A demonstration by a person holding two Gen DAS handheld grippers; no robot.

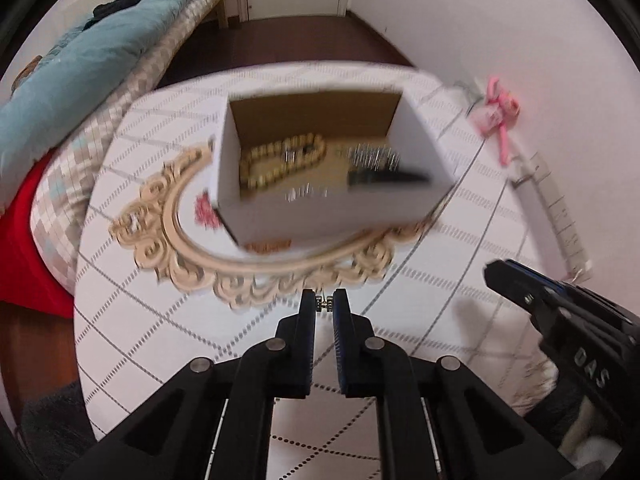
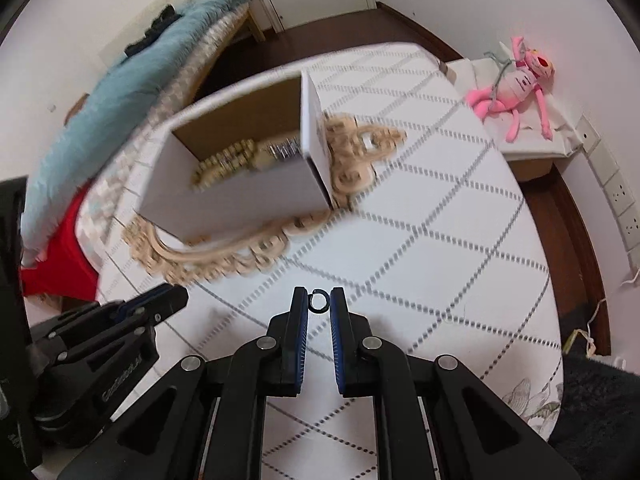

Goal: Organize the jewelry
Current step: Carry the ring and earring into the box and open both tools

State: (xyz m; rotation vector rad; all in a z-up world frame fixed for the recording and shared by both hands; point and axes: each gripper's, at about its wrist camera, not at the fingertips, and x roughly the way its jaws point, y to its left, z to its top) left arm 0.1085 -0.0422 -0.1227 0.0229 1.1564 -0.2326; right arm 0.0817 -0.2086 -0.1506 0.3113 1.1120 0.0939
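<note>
**Two small pieces held, one box waiting**

Two grippers each pinch a piece of jewelry: the left gripper (image 1: 324, 303) is closed on a small silver stud (image 1: 324, 304), the right gripper (image 2: 319, 302) on a dark ring (image 2: 319, 301). The white cardboard box (image 1: 320, 208) stands ahead on an ornate carved frame (image 1: 256, 276), already holding a beaded bracelet (image 1: 276, 160) and some silvery bits, blurred. To finish well, I would carry each piece over the open top, lower inside the walls, and only then ease the grip, so nothing bounces out. The table wears a white cloth (image 2: 420, 240) with dashed grey diamonds; a bed with a blue duvet (image 1: 100, 40) lies left, a pink plush toy (image 2: 516, 84) right
</note>
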